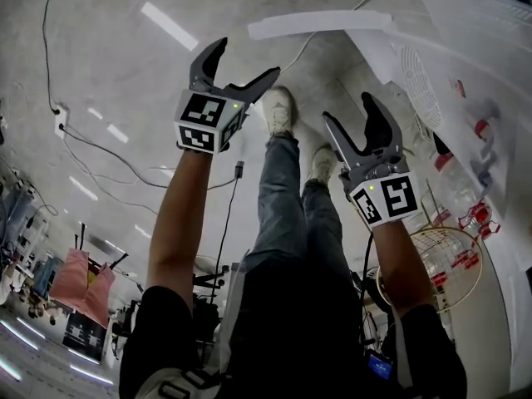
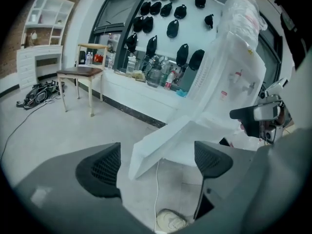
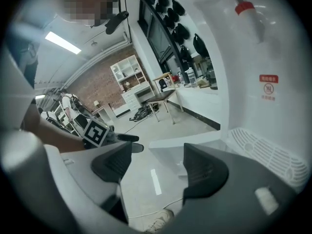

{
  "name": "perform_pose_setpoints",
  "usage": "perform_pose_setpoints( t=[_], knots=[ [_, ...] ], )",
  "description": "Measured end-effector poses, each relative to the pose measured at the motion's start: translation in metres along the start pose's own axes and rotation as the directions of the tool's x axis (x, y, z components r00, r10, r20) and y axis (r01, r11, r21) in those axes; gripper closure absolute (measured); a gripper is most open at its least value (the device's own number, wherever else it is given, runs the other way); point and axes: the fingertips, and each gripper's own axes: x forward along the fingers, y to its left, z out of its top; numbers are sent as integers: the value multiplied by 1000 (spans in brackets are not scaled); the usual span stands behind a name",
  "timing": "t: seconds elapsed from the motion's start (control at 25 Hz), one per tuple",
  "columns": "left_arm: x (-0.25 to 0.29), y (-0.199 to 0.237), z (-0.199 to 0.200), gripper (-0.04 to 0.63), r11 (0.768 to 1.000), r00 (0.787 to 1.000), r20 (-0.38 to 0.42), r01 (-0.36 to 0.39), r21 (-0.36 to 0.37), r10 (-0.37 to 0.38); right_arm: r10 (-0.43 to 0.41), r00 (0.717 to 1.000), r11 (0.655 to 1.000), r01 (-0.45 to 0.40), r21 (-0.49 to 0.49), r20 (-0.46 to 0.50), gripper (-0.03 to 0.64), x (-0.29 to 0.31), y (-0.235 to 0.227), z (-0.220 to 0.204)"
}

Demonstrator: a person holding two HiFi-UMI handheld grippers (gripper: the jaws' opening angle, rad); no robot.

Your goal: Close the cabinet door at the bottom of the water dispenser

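A white cable (image 2: 157,189) trails over the pale, glossy floor (image 2: 73,130) under the door (image 2: 161,147), and a white shoe (image 2: 170,222) stands near it. Nothing else lies between the grippers and the panel. The door is a flat white slab with square edges. It is swung wide out from the foot of the white dispenser (image 3: 253,57) and is apart from both grippers. The left gripper (image 2: 157,162) has its ribbed black pads spread wide and holds nothing. The right gripper (image 3: 156,165) is likewise wide open and empty.

Both gripper views take in a wooden chair (image 2: 80,72) with a dark seat and a white ledge (image 2: 126,94) crowded with bottles (image 2: 156,74); the head view shows neither. The right gripper view brings the dispenser's round slotted vent (image 3: 273,152) close and shows a red label (image 3: 268,87) above it. Only the head view shows both arms reaching down on either side of the person's jeans (image 1: 283,198), and a round wire hoop (image 1: 445,264) beside the dispenser.
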Motion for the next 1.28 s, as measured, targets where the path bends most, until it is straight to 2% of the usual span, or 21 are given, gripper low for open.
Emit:
perform_pose_setpoints(
  t=[0.08, 0.28, 0.44, 0.8, 1.12, 1.28],
  knots=[
    [5, 11, 5, 112, 1000, 1000, 1, 5, -11, -5, -9, 1000, 1000, 9, 0, 3, 287, 1, -5, 2],
    [21, 23, 7, 112, 999, 999, -36, 24, 31, -23, -67, 998, 997, 66, 47, 4, 290, -9, -21, -1],
    [35, 25, 6, 112, 998, 998, -36, 59, -19, -60, -79, 997, 995, 79, 53, -13, 307, -13, -22, -6],
    [59, 11, 4, 112, 991, 993, -41, 110, -71, -113, -108, 994, 990, 110, 92, -24, 322, -28, -23, -17],
    [59, -6, -14, 110, 996, 989, -122, 86, 6, -84, -119, 993, 987, 117, 106, 12, 328, -48, -28, -20],
    [56, -15, -23, 105, 998, 989, -136, 56, 4, -55, -130, 991, 987, 128, 98, 16, 330, -68, -34, -27]
  ],
)
